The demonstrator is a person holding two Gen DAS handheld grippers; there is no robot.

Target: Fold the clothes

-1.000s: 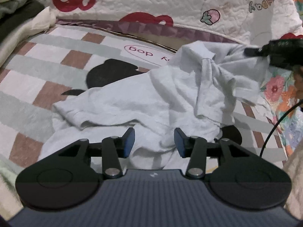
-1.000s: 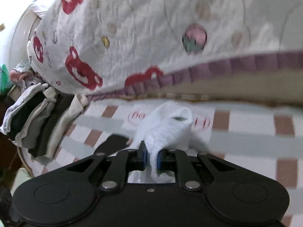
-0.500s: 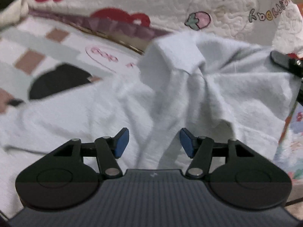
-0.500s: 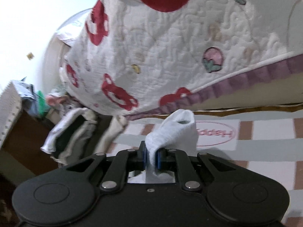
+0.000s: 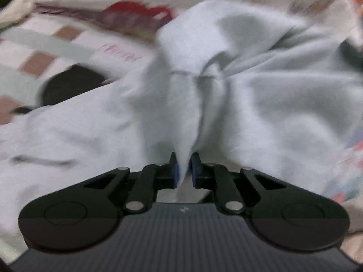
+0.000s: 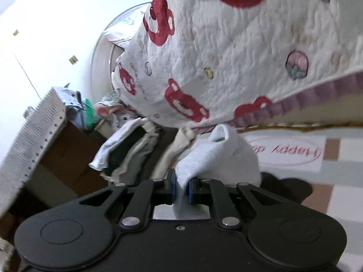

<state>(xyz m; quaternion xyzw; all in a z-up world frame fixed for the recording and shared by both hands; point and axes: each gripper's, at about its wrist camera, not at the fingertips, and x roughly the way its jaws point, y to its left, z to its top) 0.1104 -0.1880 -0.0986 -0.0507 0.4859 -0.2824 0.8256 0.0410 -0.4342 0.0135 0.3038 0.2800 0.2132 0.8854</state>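
Now both tools are clamped on the white garment (image 5: pixel 261 104): left tool (image 5: pixel 185 170) pinching a bunched fold, right tool (image 6: pixel 180 187) a thick edge, above the checked bed cover (image 5: pixel 34 45). Either pinch might slip, since the cloth is crumpled.

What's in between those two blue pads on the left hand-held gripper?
A pinched fold of the white garment sits between the left hand-held gripper's blue pads, seen in the left wrist view.

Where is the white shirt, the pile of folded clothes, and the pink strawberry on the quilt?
White shirt (image 5: pixel 261 104), left wrist view, bunched body.
Pile of folded clothes (image 6: pixel 127 149), right wrist view, stack's middle.
Pink strawberry (image 6: pixel 297 64), right wrist view, fruit's centre.
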